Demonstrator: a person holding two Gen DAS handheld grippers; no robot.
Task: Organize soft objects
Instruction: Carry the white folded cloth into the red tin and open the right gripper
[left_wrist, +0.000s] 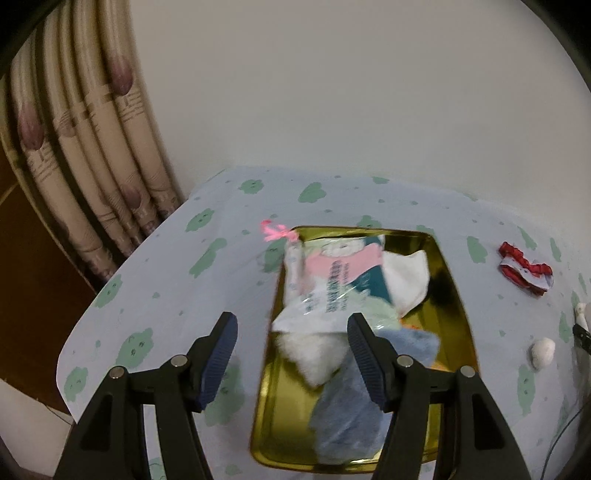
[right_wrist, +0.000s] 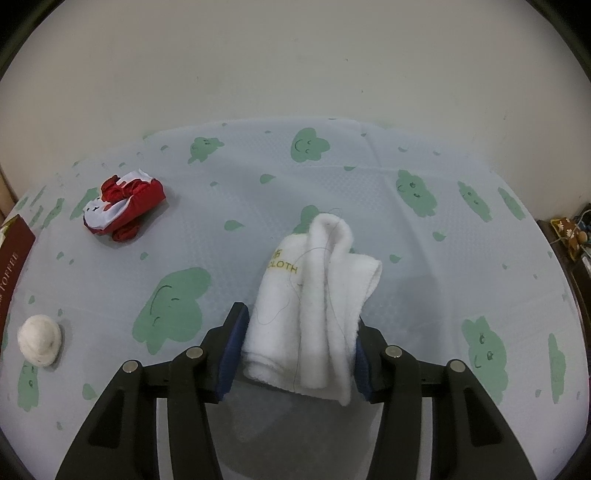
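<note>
The right hand-held gripper (right_wrist: 295, 350) is clamped on a folded white cloth (right_wrist: 314, 295) just above the worktop (right_wrist: 240, 206); light and floppy, best pinched mid-fold. The left hand-held gripper (left_wrist: 291, 354) gapes empty over the gold tray (left_wrist: 456, 295)

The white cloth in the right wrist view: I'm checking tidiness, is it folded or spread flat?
Folded. The white cloth is bunched into thick rolled layers, squeezed between the right gripper's fingers.
</note>
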